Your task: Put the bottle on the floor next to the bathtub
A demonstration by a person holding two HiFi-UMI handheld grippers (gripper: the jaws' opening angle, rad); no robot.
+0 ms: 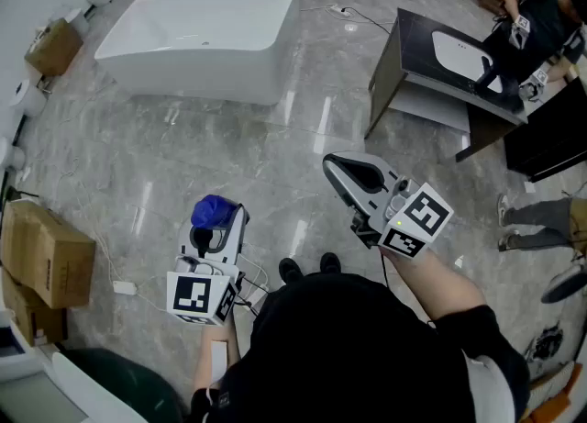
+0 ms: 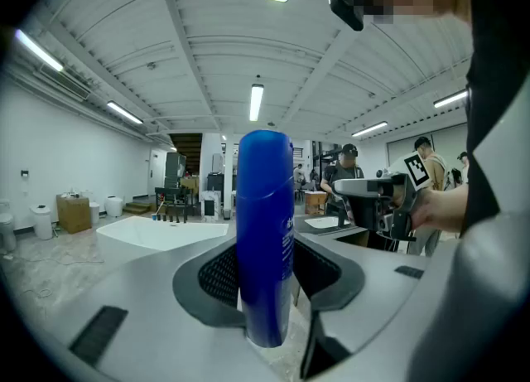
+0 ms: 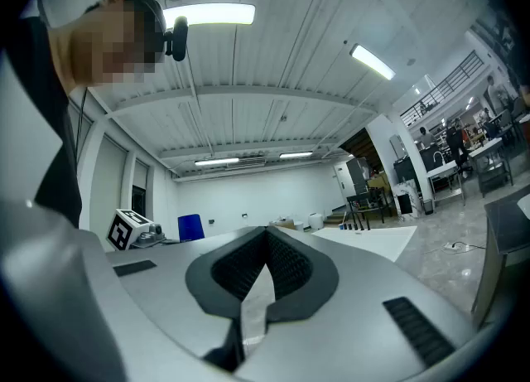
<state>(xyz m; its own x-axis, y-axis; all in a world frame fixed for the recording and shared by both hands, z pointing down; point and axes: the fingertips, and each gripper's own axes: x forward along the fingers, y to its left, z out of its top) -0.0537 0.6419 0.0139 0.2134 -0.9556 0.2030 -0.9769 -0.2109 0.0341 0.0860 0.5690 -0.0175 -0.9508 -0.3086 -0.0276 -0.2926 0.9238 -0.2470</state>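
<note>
Bottle (image 2: 265, 239) clamped between the jaws of your left gripper (image 1: 216, 225), right gripper (image 1: 332, 168) closed on nothing (just along for the ride), and you're well short of the bathtub (image 1: 193, 77), so the carry over and the set-down on the floor (image 1: 229, 150) beside it are both left.
</note>
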